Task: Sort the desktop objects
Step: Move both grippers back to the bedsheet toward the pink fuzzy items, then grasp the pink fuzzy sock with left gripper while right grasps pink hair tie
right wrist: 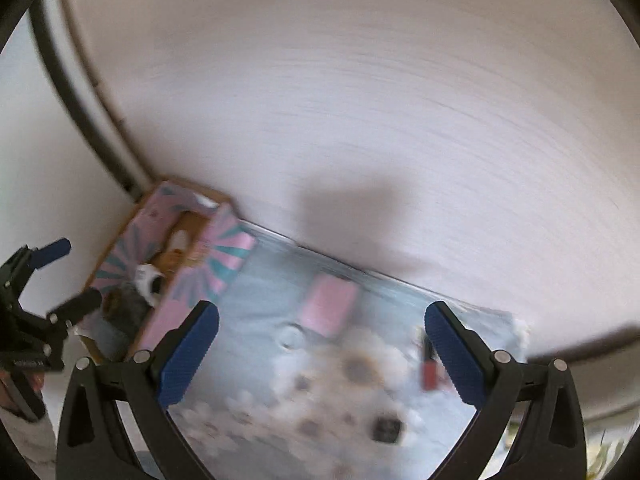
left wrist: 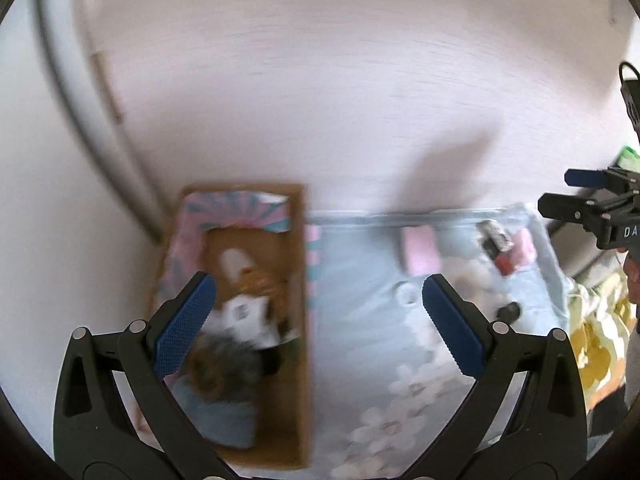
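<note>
Both views are blurred. A cardboard box (left wrist: 298, 264) with pink and teal flaps stands against the wall, holding several small items, among them a white one (left wrist: 244, 316). My left gripper (left wrist: 316, 308) is open and empty above the box's right edge. Right of the box lies a pale blue flowered mat (left wrist: 360, 320) with a pink block (left wrist: 420, 252), a red item (left wrist: 505, 262) and a small dark item (left wrist: 509, 312). My right gripper (right wrist: 322, 340) is open and empty above the mat (right wrist: 256, 320), with the pink block (right wrist: 330, 306) between its fingers and the red item (right wrist: 430, 372) by the right finger.
A white wall fills the upper part of both views. A dark square item (right wrist: 386, 428) and a white ring (right wrist: 290, 336) lie on the mat. A yellow patterned cloth (left wrist: 596, 352) lies right of the mat. The box shows at left in the right wrist view (right wrist: 160, 240).
</note>
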The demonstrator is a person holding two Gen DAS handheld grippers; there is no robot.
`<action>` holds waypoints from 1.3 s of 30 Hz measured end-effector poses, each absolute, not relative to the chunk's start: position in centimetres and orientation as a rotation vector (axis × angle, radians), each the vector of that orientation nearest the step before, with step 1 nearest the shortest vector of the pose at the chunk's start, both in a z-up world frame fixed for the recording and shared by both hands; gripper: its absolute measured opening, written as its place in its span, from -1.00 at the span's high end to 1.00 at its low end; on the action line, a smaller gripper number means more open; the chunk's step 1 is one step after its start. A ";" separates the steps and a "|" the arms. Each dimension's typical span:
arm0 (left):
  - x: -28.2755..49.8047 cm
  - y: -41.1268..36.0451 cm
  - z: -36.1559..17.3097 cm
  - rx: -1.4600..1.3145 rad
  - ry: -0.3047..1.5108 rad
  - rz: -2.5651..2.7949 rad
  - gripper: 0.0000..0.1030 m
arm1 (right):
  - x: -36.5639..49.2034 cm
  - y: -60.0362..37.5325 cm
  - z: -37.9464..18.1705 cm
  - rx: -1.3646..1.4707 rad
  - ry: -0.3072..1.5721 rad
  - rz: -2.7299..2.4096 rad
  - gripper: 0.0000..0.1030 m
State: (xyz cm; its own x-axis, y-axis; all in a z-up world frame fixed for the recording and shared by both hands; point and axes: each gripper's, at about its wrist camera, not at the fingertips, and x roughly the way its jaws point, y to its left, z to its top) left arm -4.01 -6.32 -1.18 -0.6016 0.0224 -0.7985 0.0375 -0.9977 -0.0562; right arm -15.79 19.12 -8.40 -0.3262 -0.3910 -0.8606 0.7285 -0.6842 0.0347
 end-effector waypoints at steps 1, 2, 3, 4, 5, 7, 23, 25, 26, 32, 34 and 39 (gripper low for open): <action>-4.3 -5.5 -1.2 1.406 0.100 -2.819 -0.99 | -16.3 20.6 -8.4 1.204 0.465 -2.083 -0.99; -4.9 -4.5 -1.5 1.419 0.091 -2.838 -0.99 | -16.5 21.6 -8.6 1.216 0.459 -2.102 -0.99; -5.5 -3.4 -1.8 1.432 0.078 -2.851 -0.99 | -17.0 23.1 -8.8 1.237 0.448 -2.128 -0.99; -6.1 -2.3 -2.2 1.443 0.062 -2.866 -0.99 | -17.4 24.5 -9.1 1.254 0.435 -2.155 -0.99; -6.4 -1.6 -2.5 1.449 0.054 -2.875 -0.99 | -17.7 25.5 -9.4 1.266 0.425 -2.176 -0.99; -7.9 0.5 -3.9 1.487 0.021 -2.890 -0.99 | -18.4 27.7 -10.3 1.290 0.404 -2.236 -0.99; -16.5 7.3 -18.3 1.636 -0.083 -2.784 -0.97 | -24.6 34.9 -25.0 1.565 0.216 -2.236 -0.70; -16.9 7.4 -19.1 1.653 -0.094 -2.765 -0.97 | -25.1 34.8 -25.5 1.560 0.227 -2.242 -0.68; -17.2 7.5 -19.6 1.666 -0.095 -2.750 -0.97 | -25.2 34.8 -25.8 1.562 0.234 -2.242 -0.64; -17.9 7.1 -21.4 1.765 -0.016 -2.714 -0.31 | -25.9 34.9 -26.7 1.559 0.244 -2.225 -0.22; -17.9 7.3 -22.1 1.794 -0.037 -2.703 -0.19 | -25.9 34.9 -26.8 1.557 0.233 -2.222 -0.08; -17.5 7.7 -21.9 1.807 -0.074 -2.723 0.13 | -25.4 34.7 -26.9 1.552 0.246 -2.194 0.31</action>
State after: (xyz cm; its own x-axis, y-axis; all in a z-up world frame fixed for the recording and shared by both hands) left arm -17.54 7.75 -21.88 -0.3833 0.0804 -0.9201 -0.1302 -0.9910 -0.0323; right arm -25.42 34.66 -26.89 -0.2743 -0.2485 -0.9290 0.4483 -0.8877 0.1050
